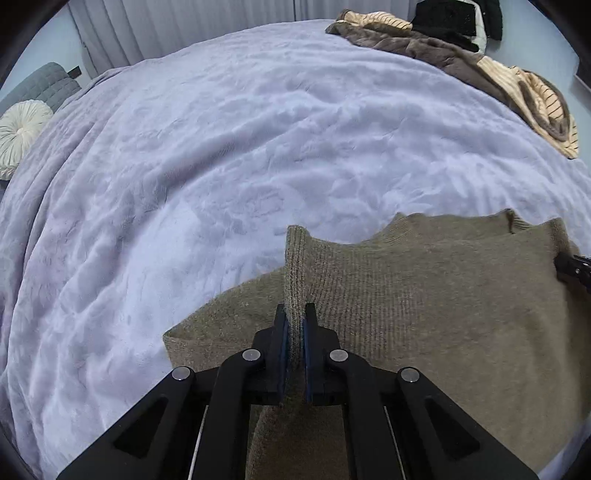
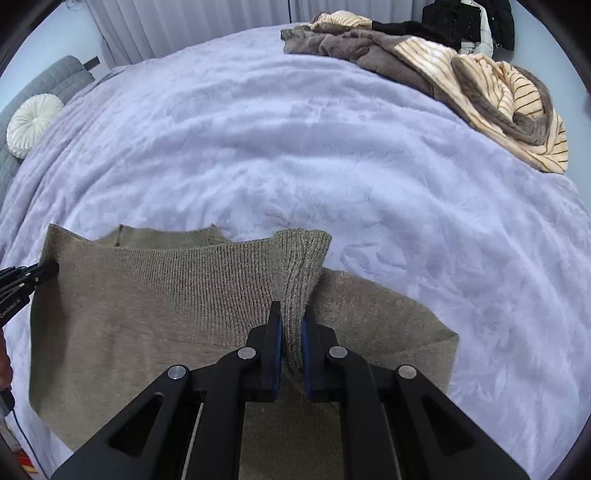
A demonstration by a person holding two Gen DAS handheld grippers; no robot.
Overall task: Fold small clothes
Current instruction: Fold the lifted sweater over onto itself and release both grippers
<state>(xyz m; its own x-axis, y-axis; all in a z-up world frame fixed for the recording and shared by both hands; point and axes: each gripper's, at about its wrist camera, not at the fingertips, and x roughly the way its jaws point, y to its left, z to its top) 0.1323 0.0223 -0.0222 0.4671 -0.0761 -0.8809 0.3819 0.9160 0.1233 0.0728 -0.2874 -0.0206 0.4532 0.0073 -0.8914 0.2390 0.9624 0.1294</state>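
Your left hand-held gripper [image 1: 295, 314] and right hand-held gripper [image 2: 291, 314] each pinch a ribbed corner of the olive knit sweater [image 2: 147, 314], which lies on the lavender bed blanket [image 1: 221, 147].

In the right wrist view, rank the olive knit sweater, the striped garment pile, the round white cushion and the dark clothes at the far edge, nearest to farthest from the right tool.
1. Olive knit sweater: pinched in the right tool.
2. Striped garment pile: far right on the bed.
3. Round white cushion: far left, about as far as the pile; too close to call.
4. Dark clothes: top right, beyond the pile.
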